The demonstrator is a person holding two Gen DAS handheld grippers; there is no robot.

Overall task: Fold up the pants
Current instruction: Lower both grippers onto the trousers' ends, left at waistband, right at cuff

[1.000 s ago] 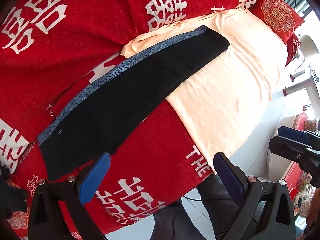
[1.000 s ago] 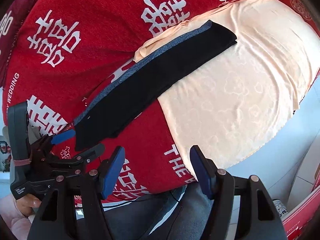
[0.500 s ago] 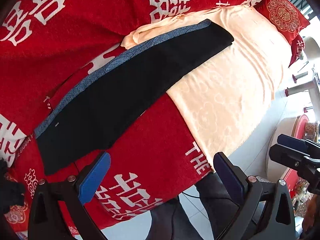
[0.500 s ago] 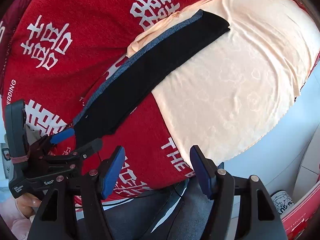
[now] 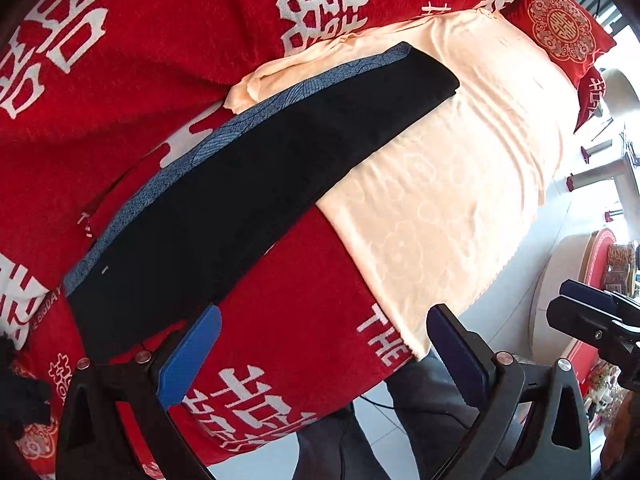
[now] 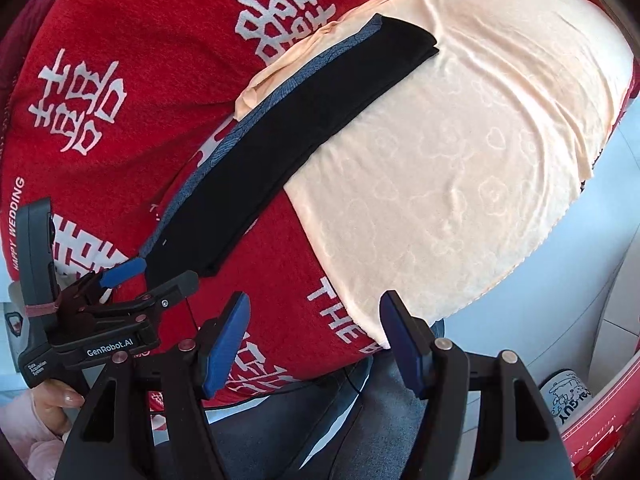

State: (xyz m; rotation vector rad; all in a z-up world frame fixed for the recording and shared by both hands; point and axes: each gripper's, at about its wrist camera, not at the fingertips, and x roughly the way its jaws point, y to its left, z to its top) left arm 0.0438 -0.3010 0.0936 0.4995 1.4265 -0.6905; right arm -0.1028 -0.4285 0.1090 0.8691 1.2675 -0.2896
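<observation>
Hiding the pants' point(image 5: 248, 184) near corner, left tongs point(image 5: 324, 354) gape empty.

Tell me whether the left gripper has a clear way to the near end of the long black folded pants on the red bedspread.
Probably yes. The left gripper is open and empty just short of the black pants, with only the bare red bedspread between; the right gripper is off to the side.

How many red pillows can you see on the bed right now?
2, both in the left wrist view at the far right end of the bed: a patterned red pillow and a second one just below it, partly cut off. Others may be hidden.
</observation>
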